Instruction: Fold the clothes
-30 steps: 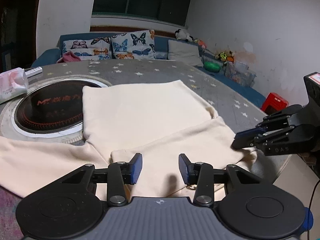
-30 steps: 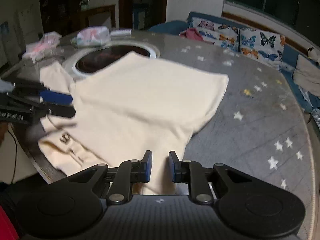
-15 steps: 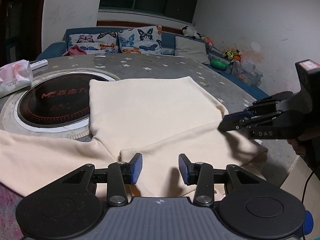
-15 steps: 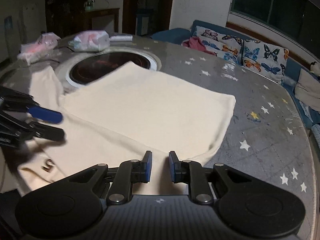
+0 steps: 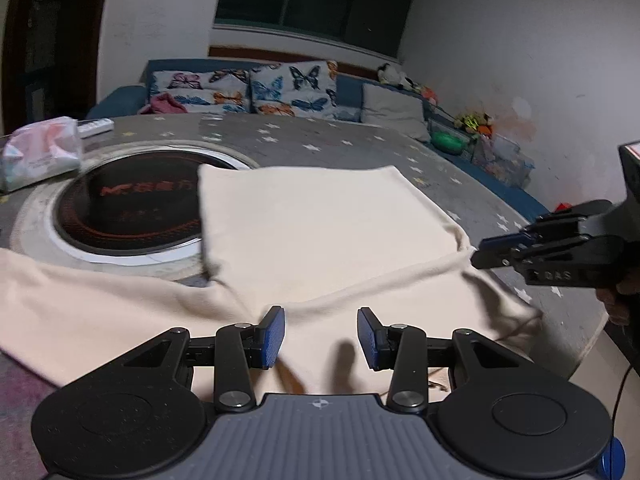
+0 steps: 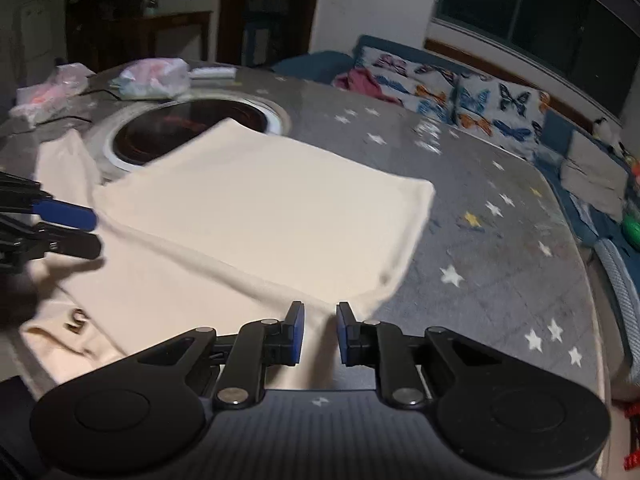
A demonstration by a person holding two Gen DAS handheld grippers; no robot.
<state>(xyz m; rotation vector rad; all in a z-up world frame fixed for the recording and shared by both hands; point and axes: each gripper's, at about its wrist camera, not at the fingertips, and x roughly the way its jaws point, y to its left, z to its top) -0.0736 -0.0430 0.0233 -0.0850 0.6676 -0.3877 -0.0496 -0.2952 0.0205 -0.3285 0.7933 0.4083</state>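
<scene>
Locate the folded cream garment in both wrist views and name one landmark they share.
Left wrist: the cream garment fills the centre, beyond the open left gripper.
Right wrist: the garment lies centre-left, ahead of the right gripper.
Shared landmark: the round black cooktop set in the table.

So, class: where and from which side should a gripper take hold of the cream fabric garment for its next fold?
Probably the cream fabric garment at its unfolded sleeve, spread flat to the left. Approach low from the table's near edge with the left gripper, whose open jaws already hover beside it.
</scene>
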